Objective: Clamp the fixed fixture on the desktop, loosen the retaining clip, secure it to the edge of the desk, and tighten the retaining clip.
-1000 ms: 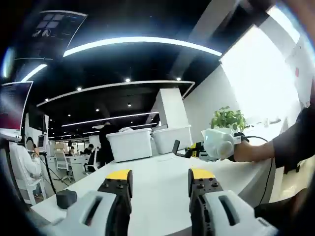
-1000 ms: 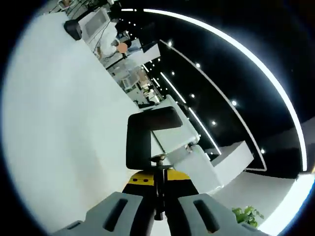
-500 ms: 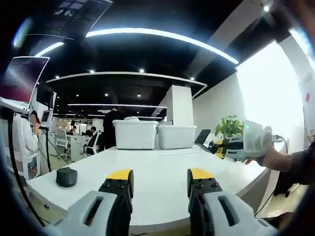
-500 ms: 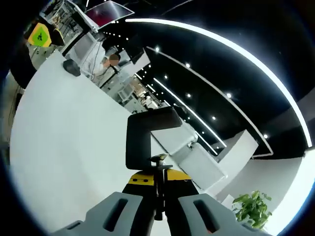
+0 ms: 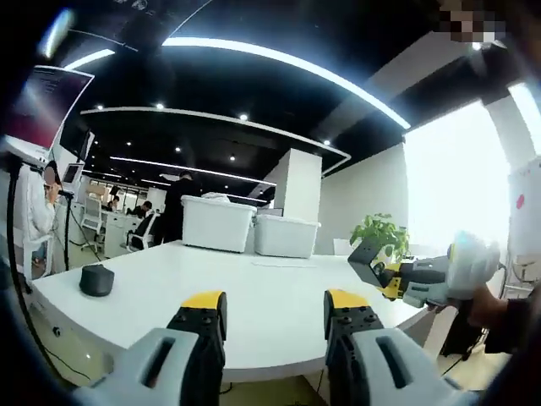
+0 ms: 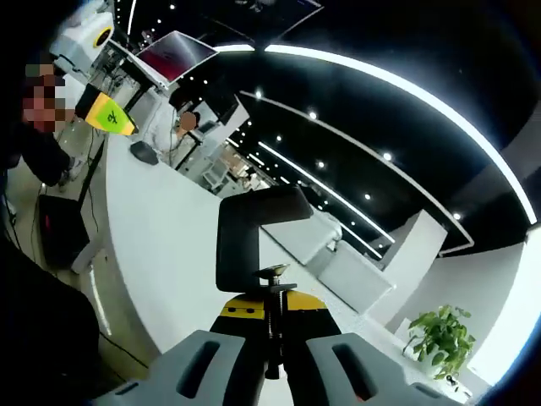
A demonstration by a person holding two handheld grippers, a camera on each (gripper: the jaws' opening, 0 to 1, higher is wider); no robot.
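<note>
White desk (image 5: 254, 296) ahead of open left tongs (image 5: 275, 317). Right tongs (image 6: 269, 315) gripping C-clamp (image 6: 254, 233); align mouth squarely with desk edge.

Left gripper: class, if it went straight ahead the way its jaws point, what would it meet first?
Probably the white desk: the open left gripper points at its near edge, though depth is uncertain.

Mouse (image 5: 96, 280) near desk (image 5: 254, 304) edge; two bins (image 5: 250, 233) at the far side
</note>
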